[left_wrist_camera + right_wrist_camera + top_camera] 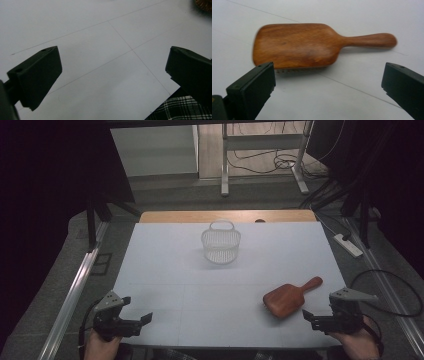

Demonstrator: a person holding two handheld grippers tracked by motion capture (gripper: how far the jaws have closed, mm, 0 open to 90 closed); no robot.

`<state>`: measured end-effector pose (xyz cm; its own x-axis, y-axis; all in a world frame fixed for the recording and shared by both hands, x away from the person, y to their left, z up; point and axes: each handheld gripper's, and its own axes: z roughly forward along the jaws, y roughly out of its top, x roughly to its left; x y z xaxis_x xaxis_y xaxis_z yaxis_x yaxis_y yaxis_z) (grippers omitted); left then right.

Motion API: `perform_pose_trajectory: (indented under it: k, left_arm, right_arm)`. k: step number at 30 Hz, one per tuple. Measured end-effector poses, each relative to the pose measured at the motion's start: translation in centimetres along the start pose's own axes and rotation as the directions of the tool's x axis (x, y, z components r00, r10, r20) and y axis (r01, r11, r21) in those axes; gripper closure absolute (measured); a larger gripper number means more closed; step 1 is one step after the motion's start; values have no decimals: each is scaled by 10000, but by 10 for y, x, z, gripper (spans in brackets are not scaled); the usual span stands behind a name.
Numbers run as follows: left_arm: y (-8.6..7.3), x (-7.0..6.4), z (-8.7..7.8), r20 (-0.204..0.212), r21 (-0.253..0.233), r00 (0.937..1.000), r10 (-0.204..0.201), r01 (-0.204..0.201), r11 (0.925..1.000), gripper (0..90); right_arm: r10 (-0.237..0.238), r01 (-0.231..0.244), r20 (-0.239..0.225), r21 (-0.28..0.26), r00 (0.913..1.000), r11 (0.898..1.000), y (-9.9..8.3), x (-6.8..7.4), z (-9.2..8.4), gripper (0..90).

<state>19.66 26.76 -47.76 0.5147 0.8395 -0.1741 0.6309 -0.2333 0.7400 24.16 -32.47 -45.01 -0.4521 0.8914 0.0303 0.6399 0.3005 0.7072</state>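
A wooden hairbrush (287, 298) lies bristles down at the right front of the white table top (200, 285), its handle pointing to the far right. In the right gripper view the hairbrush (299, 45) sits just beyond the wide-apart jaws. My right gripper (311, 317) is open, close to the brush's near right side and apart from it. A clear plastic basket (221, 243) with a handle stands upright at the middle back. Near the front left corner my left gripper (140, 316) is open above bare table, with nothing between its jaws.
A wooden strip (227, 216) runs along the table's far edge. Metal rails (75, 290) flank both sides. A power strip (348, 245) lies on the floor at the right, and desk legs with cables (280, 162) stand beyond. Plaid cloth (180, 110) shows at the near edge.
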Motion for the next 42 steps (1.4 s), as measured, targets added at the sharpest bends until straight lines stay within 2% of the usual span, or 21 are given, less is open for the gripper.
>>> perform_pose_trajectory:
  k: [3, 8, 13, 18, 32, 42]
  left_arm:
    - [0, 0, 0, 11, -18, 10000, -11, 11, 10000, 6]
    - [0, 0, 1, 75, 81, 10000, 29, -30, 10000, 12]
    - [0, 0, 1, 106, 90, 9999, 17, -18, 10000, 13]
    - [0, 0, 1, 119, 79, 9999, 4, -5, 10000, 13]
    - [-1, 1, 0, 152, 73, 9999, -27, 26, 10000, 14]
    - [-1, 2, 0, 164, 65, 9998, -63, 62, 10000, 15]
  right_arm:
    - [65, -65, -36, -63, 10000, 10000, 0, 0, -1, 0]
    - [-170, 170, 13, 135, 9999, 9998, 0, 2, 1, 0]
    - [-246, 254, -271, 287, 9993, 9993, 1, 1, 3, 0]
    - [-270, 281, -316, 331, 9991, 9991, 1, 2, 3, 0]
    - [-402, 413, -417, 260, 9983, 9988, 2, 3, 3, 0]
    - [-385, 410, -849, 279, 9956, 9988, 9, 3, 7, 0]
